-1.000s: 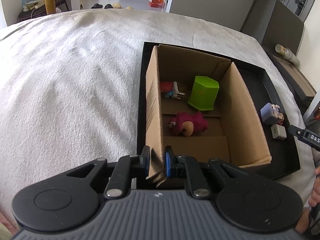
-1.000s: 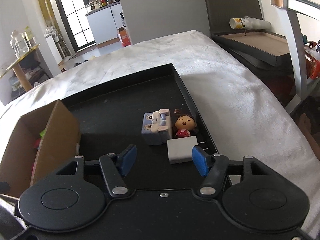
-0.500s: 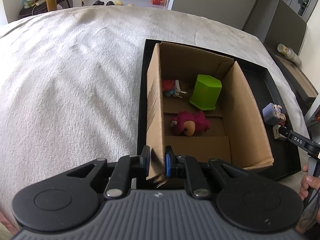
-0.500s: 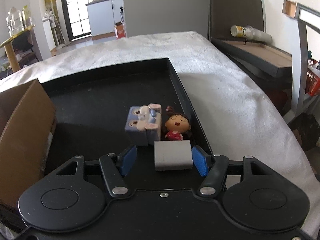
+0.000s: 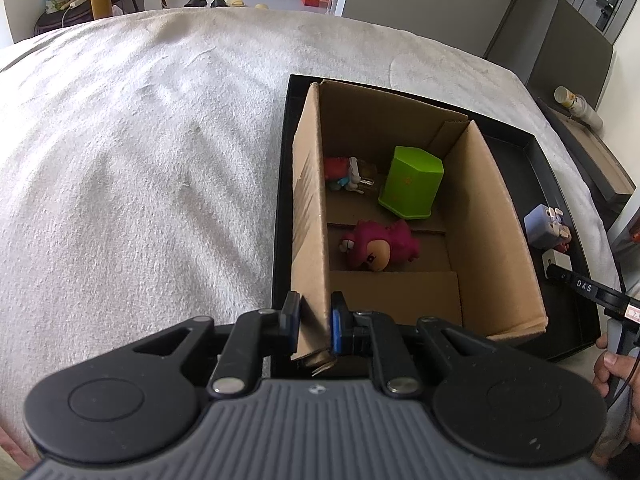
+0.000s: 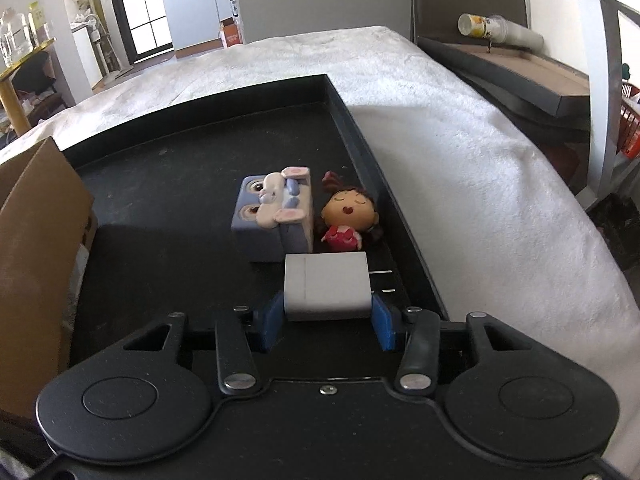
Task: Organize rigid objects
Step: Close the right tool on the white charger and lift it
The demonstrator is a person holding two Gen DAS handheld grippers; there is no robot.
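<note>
Corrugated cardboard box (image 5: 484, 216), matt brown, frayed lower corner. Black tray (image 6: 180, 184) matt, dusty. White cover (image 5: 140, 168) fluffy cloth. Green block (image 5: 412, 188) smooth plastic. White charger (image 6: 326, 284) satin plastic, lower centre.

A white blanket (image 5: 140, 152) covers the bed. A stack of paper cups (image 6: 500, 32) lies on a side shelf (image 6: 532, 76).

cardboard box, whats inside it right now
Inside the cardboard box: a green container, a pink plush figure and a small red-and-white toy. The near wall hides the front floor.
</note>
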